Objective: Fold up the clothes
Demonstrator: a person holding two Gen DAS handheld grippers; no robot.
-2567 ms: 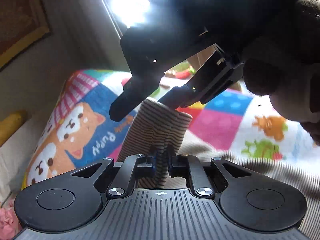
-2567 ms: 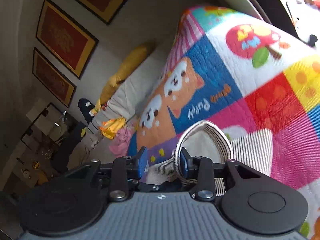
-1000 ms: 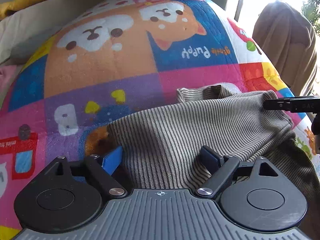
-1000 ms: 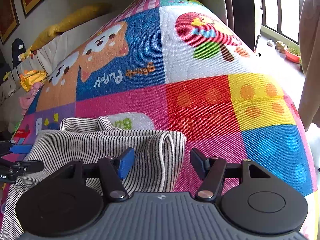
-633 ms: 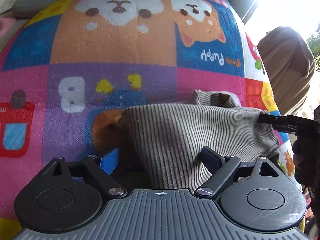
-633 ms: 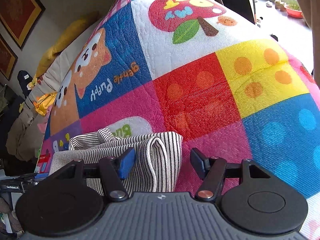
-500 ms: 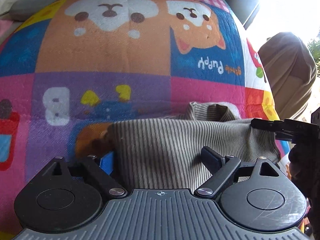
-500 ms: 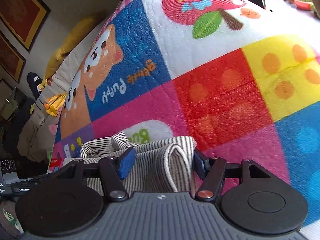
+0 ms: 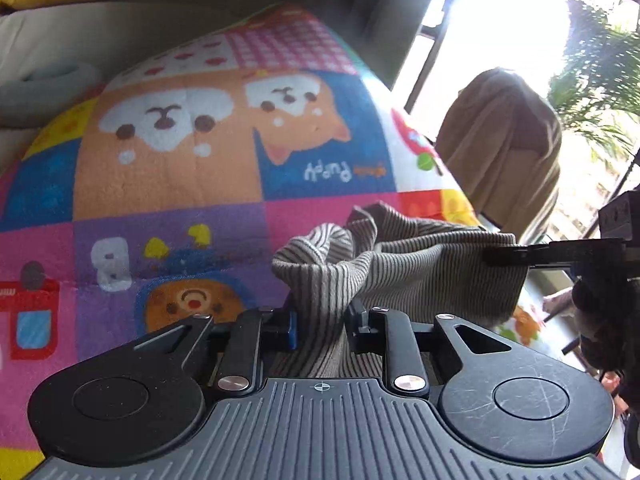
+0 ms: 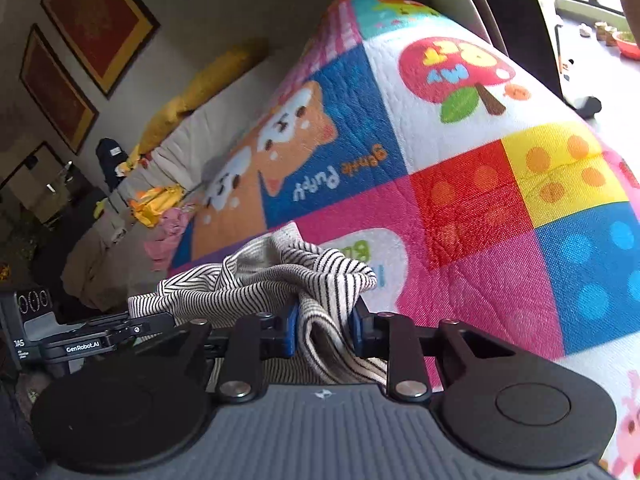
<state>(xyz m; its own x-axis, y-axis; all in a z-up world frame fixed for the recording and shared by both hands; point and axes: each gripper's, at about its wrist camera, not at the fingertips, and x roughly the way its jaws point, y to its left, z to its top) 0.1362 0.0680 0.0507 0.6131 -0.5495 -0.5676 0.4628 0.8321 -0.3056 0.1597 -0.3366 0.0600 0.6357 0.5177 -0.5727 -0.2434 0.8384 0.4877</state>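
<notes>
Now both sets of fingers are pinched in on cloth. The left gripper has its jaws narrow w/ a bunched wad of the striped garment squeezed between them; the right gripper likewise, a fold of the same garment clamped between its blue pads. Half a sec ago both sat wide, jaws straddling the cloth's two ends w/o gripping, so the change is plain: both have shut on the fabric.

Outward from the pinch: the cloth puckers at each grip and sags in a loose span between the two. In the left view the right gripper's fingertip shows at the garment's far corner; in the right view the left unit sits at lower left. The garment hangs partly lifted over the cartoon quilt, near the purple and pink squares; earlier it lay flatter there, as a smoother, already doubled band. How much of it touches the quilt now, can't tell.

Judgement: w/ both ends held, the piece is set to be carried over for another fold or lifted away as a finished bundle; the frames fit either. Risk: bunched grips may drag the layers out of line.

Beyond: a brown-draped chair by the bright window, framed pics on the wall.
</notes>
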